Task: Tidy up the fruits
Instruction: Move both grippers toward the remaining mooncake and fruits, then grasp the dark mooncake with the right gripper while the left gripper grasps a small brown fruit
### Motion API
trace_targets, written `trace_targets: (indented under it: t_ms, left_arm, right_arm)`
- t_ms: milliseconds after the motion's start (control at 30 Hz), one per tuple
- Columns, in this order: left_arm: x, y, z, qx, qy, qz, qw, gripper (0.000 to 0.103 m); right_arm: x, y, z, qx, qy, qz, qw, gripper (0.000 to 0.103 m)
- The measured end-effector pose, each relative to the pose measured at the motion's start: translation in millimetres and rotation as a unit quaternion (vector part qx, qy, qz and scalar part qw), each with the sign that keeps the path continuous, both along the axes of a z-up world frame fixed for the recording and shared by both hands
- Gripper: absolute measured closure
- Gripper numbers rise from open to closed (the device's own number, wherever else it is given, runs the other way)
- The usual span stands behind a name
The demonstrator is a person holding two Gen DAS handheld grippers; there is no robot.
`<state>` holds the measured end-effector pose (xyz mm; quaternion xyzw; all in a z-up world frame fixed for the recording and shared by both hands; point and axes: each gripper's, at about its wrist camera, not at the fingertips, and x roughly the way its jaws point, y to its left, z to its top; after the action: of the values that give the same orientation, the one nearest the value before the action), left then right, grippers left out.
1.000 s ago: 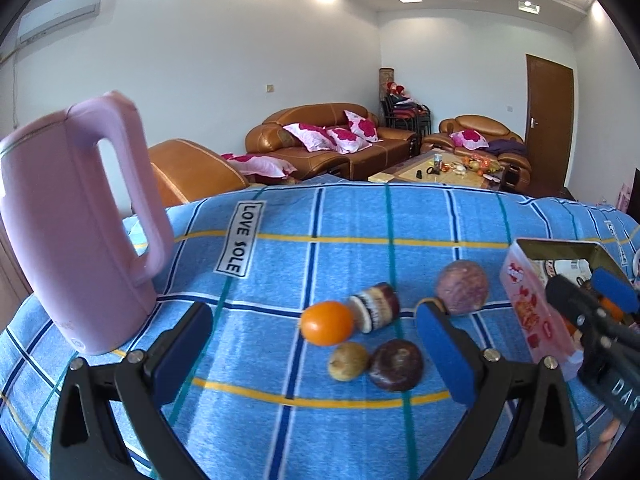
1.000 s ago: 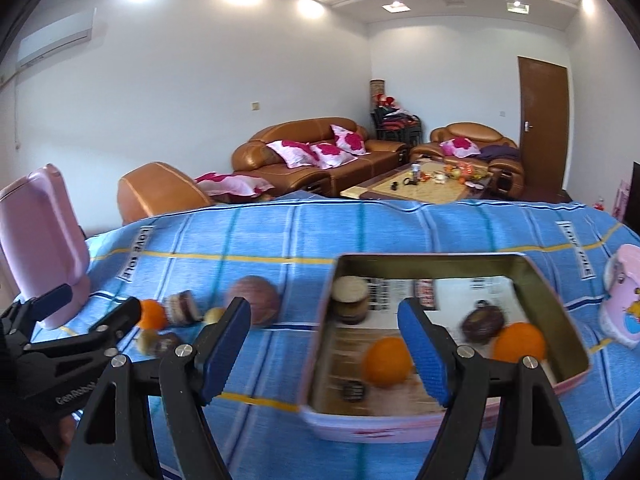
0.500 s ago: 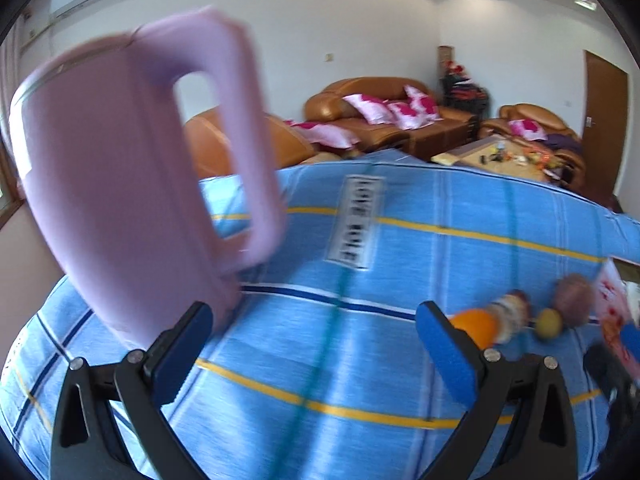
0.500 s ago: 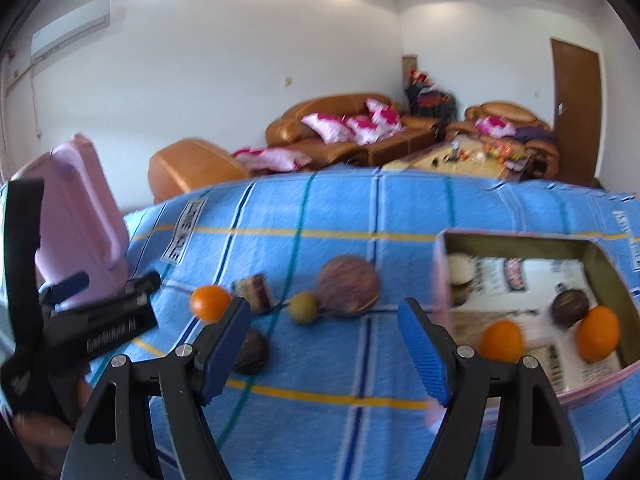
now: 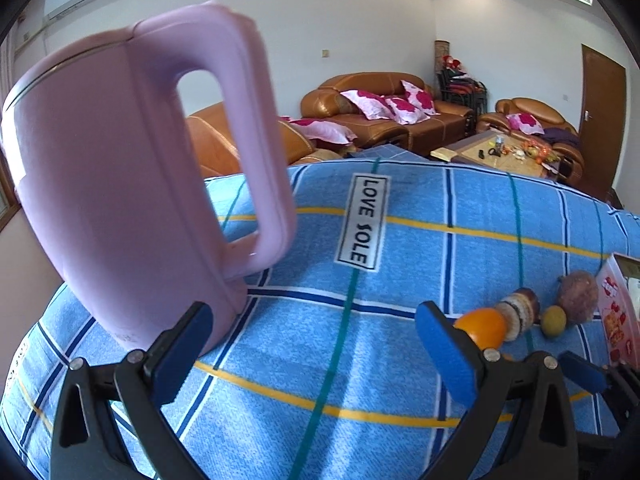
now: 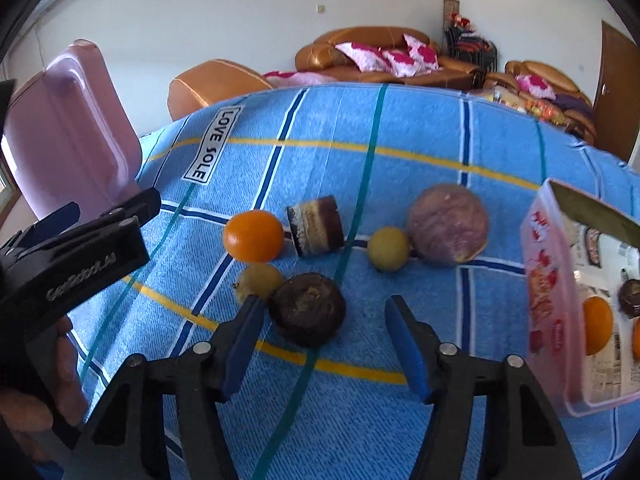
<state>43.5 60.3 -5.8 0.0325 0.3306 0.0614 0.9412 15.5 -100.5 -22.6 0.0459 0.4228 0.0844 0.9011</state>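
Loose on the blue cloth in the right wrist view lie an orange [image 6: 253, 235], a layered cake piece [image 6: 316, 226], a small yellow fruit [image 6: 388, 249], a big purple fruit [image 6: 448, 225], a tan fruit [image 6: 260, 280] and a dark brown fruit [image 6: 307, 309]. My right gripper [image 6: 324, 344] is open and empty, its left pad beside the dark brown fruit. The pink box [image 6: 548, 300] at right holds oranges [image 6: 597, 325] and a dark fruit [image 6: 631, 298]. My left gripper [image 5: 312, 348] is open and empty, facing the cloth; the orange [image 5: 480, 327] shows by its right pad.
A tall pink kettle [image 5: 128, 184] stands at the table's left end, close to my left gripper, which also shows in the right wrist view [image 6: 76, 248]. The blue plaid cloth [image 5: 400, 240] covers the table. Sofas and a coffee table stand behind.
My right gripper swung left from over the box and down to the loose fruits, reaching the dark brown fruit. My left gripper swung left toward the kettle, off the fruits.
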Motion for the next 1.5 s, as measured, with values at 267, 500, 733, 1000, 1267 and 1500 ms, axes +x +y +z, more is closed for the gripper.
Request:
trace_targets:
  t_ms: [267, 500, 733, 1000, 1267, 1500]
  left_arm:
    - [0.9, -1.4, 2.4, -0.017, 0.006, -0.015, 0.9997, 0.000]
    - [-0.5, -1.2, 3.1, -0.032, 0.012, -0.034, 0.9988, 0.000]
    - [-1.0, -16.7, 4.3, -0.027, 0.016, -0.064, 0.9975, 0.001]
    - [-6.3, -21.0, 11.5, -0.036, 0.008, -0.100, 0.9943, 0.003]
    - [-12.5, -56.8, 1.8, -0.046, 0.040, -0.193, 0.9793, 0.025]
    - [1.9, -80.7, -22.8, -0.045, 0.100, -0.216, 0.9703, 0.051]
  right_arm:
    - [1.3, 6.1, -3.3, 0.024, 0.009, 0.037, 0.999, 0.055]
    - [-0.3, -6.3, -4.4, 0.046, 0.009, 0.021, 0.999, 0.063]
    - [3.3, 3.2, -3.0, 0.009, 0.009, 0.023, 1.000, 0.063]
    - [-12.6, -10.8, 9.8, 0.011, -0.030, 0.007, 0.999, 0.065]
    - [-60.2, -46.3, 45.4, -0.037, -0.133, -0.049, 0.989, 0.065]
    - [-59.8, -53.9, 43.7, -0.024, -0.133, -0.051, 0.990, 0.065]
